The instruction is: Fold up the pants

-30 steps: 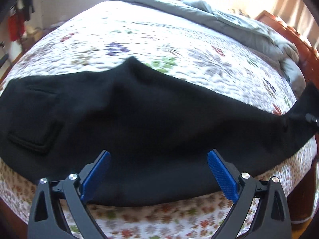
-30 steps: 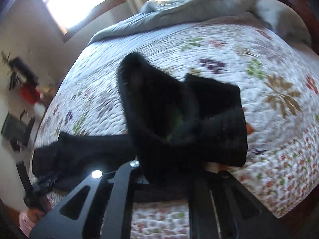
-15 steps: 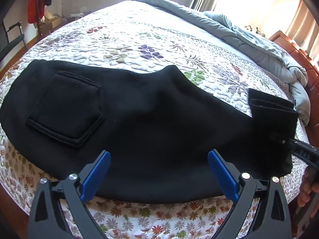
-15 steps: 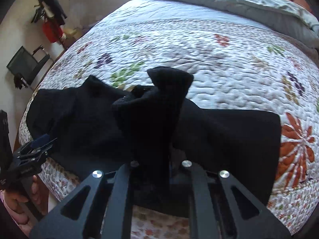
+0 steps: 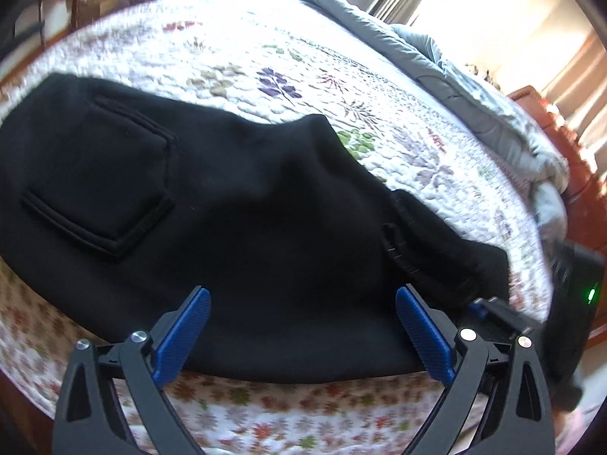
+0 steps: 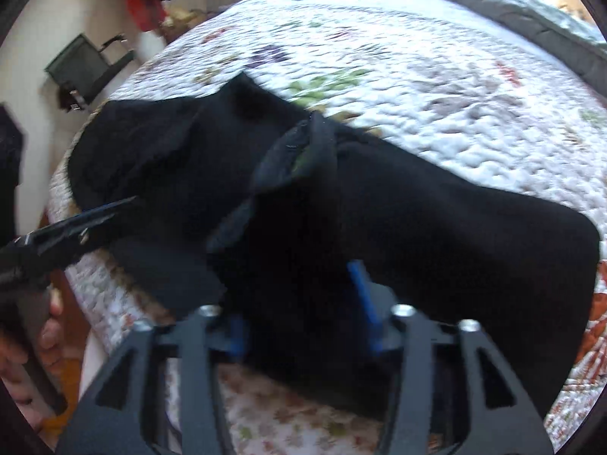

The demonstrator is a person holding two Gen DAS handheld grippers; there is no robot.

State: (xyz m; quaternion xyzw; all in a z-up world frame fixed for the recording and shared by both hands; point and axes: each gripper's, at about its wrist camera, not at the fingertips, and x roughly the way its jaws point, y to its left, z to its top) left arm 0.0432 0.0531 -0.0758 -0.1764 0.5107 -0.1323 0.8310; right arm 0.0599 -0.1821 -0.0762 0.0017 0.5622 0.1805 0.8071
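Observation:
Black pants (image 5: 246,235) lie across the near edge of a quilted floral bed (image 5: 265,49), back pocket (image 5: 95,185) up at the left. The leg end (image 5: 436,235) is folded back over the middle; it also shows in the right wrist view (image 6: 303,197). My left gripper (image 5: 303,333) is open and empty above the near hem. My right gripper (image 6: 303,303) is partly open, with the folded pants cloth (image 6: 417,235) between its blue pads (image 6: 362,284). The right gripper also shows at the right edge of the left wrist view (image 5: 504,314).
A grey duvet (image 5: 455,76) is bunched along the bed's far side by a wooden headboard (image 5: 569,144). A black chair (image 6: 83,68) and red hanging items (image 6: 144,3) stand by the wall left of the bed. The bed's near edge drops off below the pants.
My right gripper carried the leg end leftward over the pants and its jaws have opened from shut. My left gripper stayed open at the near hem.

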